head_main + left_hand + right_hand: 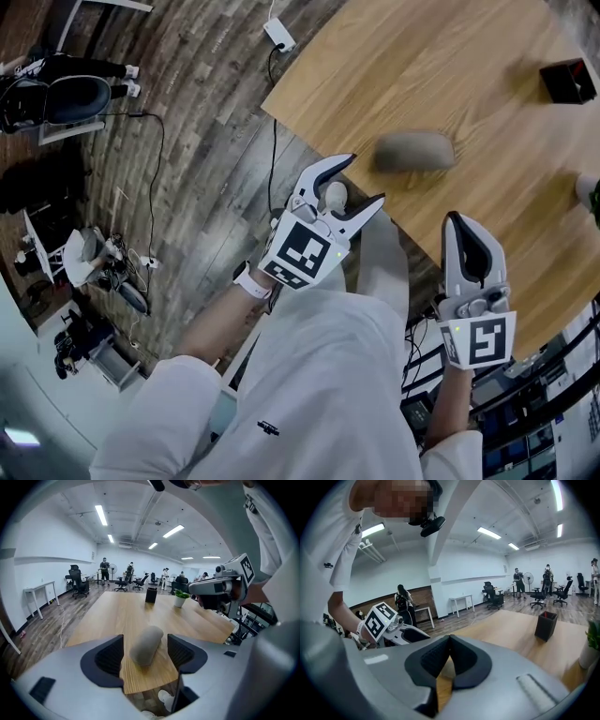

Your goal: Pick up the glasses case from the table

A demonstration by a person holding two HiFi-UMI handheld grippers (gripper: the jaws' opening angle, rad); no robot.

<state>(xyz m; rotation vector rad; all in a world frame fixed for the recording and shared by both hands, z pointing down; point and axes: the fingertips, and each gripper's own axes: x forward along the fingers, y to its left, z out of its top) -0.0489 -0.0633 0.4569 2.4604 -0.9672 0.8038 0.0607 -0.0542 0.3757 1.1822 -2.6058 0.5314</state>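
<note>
Pale wood table (469, 56) in a large open office: the glasses case (414, 150), a grey oblong with rounded ends, lies flat and alone close to the table's near edge. The left gripper (364, 180) hangs just off that edge with its jaws apart, lined up on the case but short of it and touching nothing. The right gripper (457, 221) is beside it, jaws tip to tip on nothing. The case looks matte and felt-like, so it is probably light, fairly stiff and not slippery. It is best taken across its narrow width at mid-length and low on the sides, since the domed top could slip out of a high pinch. No brand or label shows on it. The only print is the square black-and-white markers (305, 251) on the gripper cubes, and a dark mark on the person's white garment (267, 428), too small to read
</note>
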